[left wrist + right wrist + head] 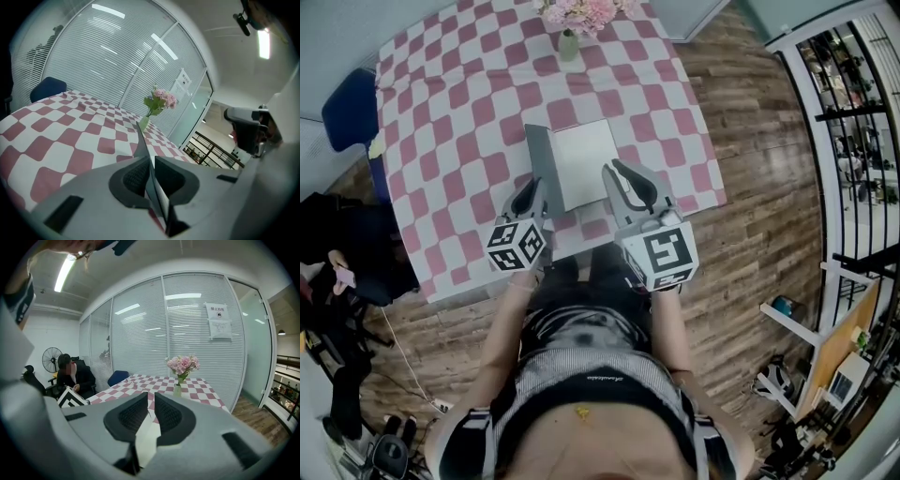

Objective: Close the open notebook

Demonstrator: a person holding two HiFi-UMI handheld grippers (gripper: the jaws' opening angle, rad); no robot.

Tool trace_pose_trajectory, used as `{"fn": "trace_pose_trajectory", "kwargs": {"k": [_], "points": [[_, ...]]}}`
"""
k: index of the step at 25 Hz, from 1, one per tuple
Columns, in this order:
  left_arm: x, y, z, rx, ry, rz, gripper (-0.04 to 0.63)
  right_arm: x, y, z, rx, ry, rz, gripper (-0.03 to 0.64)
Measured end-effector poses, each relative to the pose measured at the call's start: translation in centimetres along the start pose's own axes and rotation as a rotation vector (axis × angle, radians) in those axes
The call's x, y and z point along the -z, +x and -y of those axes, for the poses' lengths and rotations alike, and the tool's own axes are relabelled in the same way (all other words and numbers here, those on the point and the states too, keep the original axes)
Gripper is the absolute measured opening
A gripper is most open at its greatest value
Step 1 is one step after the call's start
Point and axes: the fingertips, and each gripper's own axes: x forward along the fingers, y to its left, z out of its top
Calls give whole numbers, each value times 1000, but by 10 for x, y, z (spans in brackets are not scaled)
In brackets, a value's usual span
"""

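The left gripper's (pixel 149 161) ribbed pads (pixel 133 178) pinch the raised grey cover (pixel 143 140) of the open notebook (pixel 586 159), which runs edge-on between them and stands nearly upright above the checked tablecloth (pixel 469 112). The right gripper's (pixel 151 401) pads (pixel 133 416) are drawn close, leaving a slim gap through which the notebook's white page (pixel 145 437) shows; whether they press on it cannot be told.

From the head view, the notebook lies at the near edge of the table, directly in front of the person. Its grey cover lifts along the left side and the white page lies flat to the right. The left gripper meets the cover's near end, while the right gripper reaches the page's right edge. Each gripper carries its marker cube (pixel 516 246) close to the person's body.

Farther along the table, a pale green vase of pink flowers (pixel 569 42) stands at the far end. A blue chair (pixel 347 108) sits by the far left corner. In the right gripper view, a seated person in dark clothes (pixel 72 373) is off to the left, near a standing fan (pixel 51 359). Wood flooring (pixel 759 187) surrounds the table.
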Motion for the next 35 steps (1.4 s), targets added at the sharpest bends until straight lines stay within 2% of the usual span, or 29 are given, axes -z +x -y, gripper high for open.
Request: {"fn": "trace_pose_trajectory", "kwargs": {"k": [14,35], "points": [[-4,18,36,18,20,-22,28,-7,-2,27,-23,-10,8,46],[1,39,62,-5,39,-43,28,-16,3,56,-82,-8,40,44]]}}
